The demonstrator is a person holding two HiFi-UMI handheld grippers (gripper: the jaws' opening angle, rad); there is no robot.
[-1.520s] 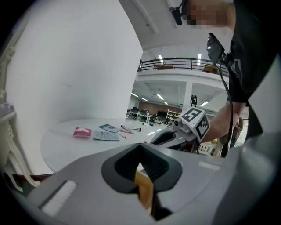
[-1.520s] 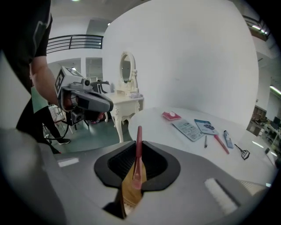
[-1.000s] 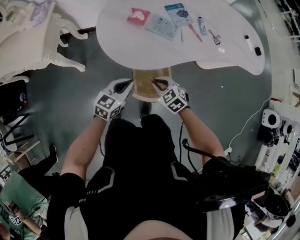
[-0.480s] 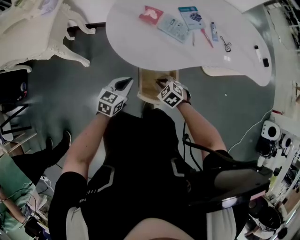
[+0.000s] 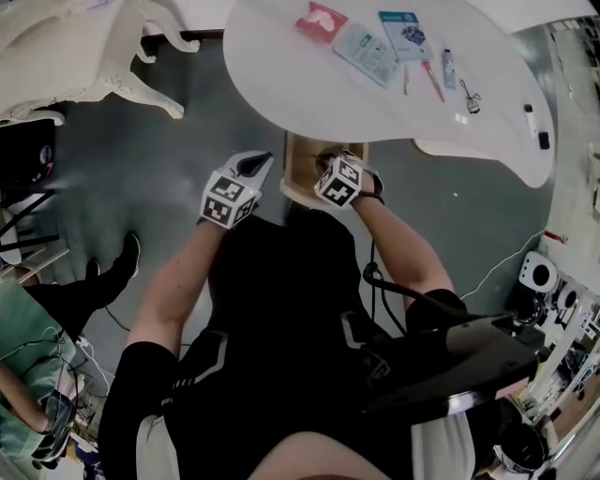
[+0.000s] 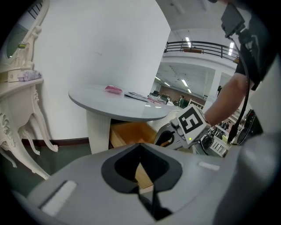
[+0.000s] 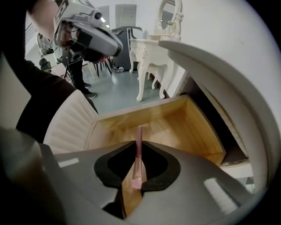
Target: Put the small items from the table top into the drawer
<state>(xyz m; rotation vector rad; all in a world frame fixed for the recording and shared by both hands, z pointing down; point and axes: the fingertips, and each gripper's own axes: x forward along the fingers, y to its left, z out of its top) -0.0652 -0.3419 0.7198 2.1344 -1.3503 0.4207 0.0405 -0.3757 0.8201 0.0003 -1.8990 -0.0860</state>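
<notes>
In the head view, the right tongs (image 5: 325, 161) had barely shifted over the last second. Their tips stayed over the open drawer (image 5: 298, 184) at the table's (image 5: 309, 89) near edge, and the left tongs (image 5: 259, 165) stayed just left of it. A pink packet (image 5: 321, 21), a blue card (image 5: 405, 30) and a tube (image 5: 449, 67) still lay on the far side.

In the left gripper view, the left tongs were pressed together on nothing.

In the right gripper view, the right tongs pinched a slim pink brush (image 7: 139, 133) above the drawer's wooden floor. It was unreleased, so letting go looked to be next.
</notes>
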